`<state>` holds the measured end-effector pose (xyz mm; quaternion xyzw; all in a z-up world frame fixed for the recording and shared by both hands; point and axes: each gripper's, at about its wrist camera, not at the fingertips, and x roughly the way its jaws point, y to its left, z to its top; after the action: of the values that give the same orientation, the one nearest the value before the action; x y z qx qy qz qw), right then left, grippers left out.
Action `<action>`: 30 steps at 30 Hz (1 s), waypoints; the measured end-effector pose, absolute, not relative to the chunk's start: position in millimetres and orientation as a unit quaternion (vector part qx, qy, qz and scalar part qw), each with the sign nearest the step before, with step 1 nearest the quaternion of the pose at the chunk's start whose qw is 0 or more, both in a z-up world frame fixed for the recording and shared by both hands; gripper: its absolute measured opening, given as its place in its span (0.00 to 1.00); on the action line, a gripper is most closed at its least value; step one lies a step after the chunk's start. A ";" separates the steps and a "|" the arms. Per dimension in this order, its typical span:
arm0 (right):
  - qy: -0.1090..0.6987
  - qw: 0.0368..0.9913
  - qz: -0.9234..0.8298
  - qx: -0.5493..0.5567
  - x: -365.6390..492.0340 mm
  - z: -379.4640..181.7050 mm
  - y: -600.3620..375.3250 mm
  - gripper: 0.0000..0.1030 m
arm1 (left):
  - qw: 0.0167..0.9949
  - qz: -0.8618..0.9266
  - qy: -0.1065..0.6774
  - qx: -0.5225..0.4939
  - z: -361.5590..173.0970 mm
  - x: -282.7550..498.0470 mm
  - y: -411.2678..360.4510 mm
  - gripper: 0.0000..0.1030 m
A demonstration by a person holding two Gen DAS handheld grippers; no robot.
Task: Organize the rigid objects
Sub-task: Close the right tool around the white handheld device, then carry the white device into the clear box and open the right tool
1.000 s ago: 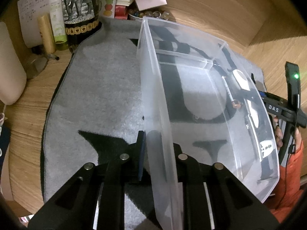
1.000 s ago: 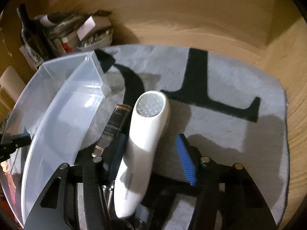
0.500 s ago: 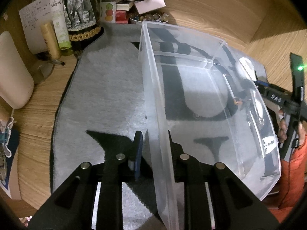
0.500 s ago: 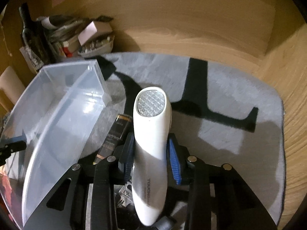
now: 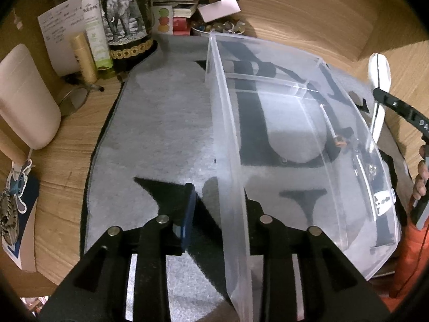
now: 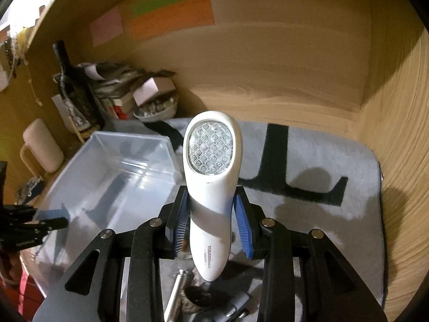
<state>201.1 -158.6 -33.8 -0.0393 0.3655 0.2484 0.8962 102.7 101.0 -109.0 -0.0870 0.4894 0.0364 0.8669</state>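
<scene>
The right fingers (image 6: 211,225) are closed on the narrow waist of a white handheld light (image 6: 211,177), blue pads (image 6: 242,230) pressing it from both sides. A second ago they stood wide apart with the light lying loose between them on the grey mat (image 6: 335,177); half a second ago they had pinched in; now the light is lifted, its patterned lens facing the camera and its body well above the mat. In the left wrist view it shows as a white shape (image 5: 379,80) past the far wall of the clear plastic box (image 5: 295,139), outside it and higher than the rim.

The left fingers (image 5: 214,214) straddle the near wall of the box. Over the same second they have eased apart: the blue pad (image 5: 189,214) on the outer side now stands off the wall with a visible gap, so the hold looks loosened or released, though the inner finger is blurred through the plastic and I cannot tell whether it touches.

So the pick is done and the carry has begun. I judge the next step to be swinging the light left over the box and lowering it in. With the left hold slack, the box may slide if bumped. A dark tube and a metal piece (image 6: 177,289) remain on the mat below.
</scene>
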 end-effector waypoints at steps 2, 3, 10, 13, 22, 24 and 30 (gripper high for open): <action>0.356 0.899 0.252 -0.038 197.4 -25.3 -156.8 0.30 | 0.867 0.035 0.488 -0.090 -109.4 102.8 102.2 0.29; 0.351 0.900 0.254 -0.038 196.0 -21.4 -155.7 0.30 | 0.867 0.034 0.488 -0.092 -109.5 103.1 102.8 0.30; 0.320 0.908 0.269 -0.039 185.6 3.4 -142.3 0.30 | 0.871 0.027 0.482 -0.089 -108.7 101.9 100.1 0.20; 0.311 0.908 0.277 -0.041 181.3 10.9 -133.7 0.30 | 0.873 0.021 0.479 -0.083 -107.9 102.3 95.8 0.13; 0.283 0.906 0.312 -0.049 168.5 33.0 -105.5 0.30 | 0.876 0.009 0.475 -0.084 -107.5 102.0 95.2 0.10; 0.281 0.903 0.319 -0.054 167.1 34.8 -96.8 0.30 | 0.877 0.008 0.473 -0.085 -107.7 101.4 95.2 0.10; 0.292 0.891 0.340 -0.070 166.3 30.4 -67.8 0.30 | 0.879 0.001 0.467 -0.094 -108.0 99.9 96.6 0.11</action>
<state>166.3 -67.8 30.4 -0.0704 0.2916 0.3404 0.8911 99.9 96.6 -108.0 -0.0940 0.4669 0.0013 0.8793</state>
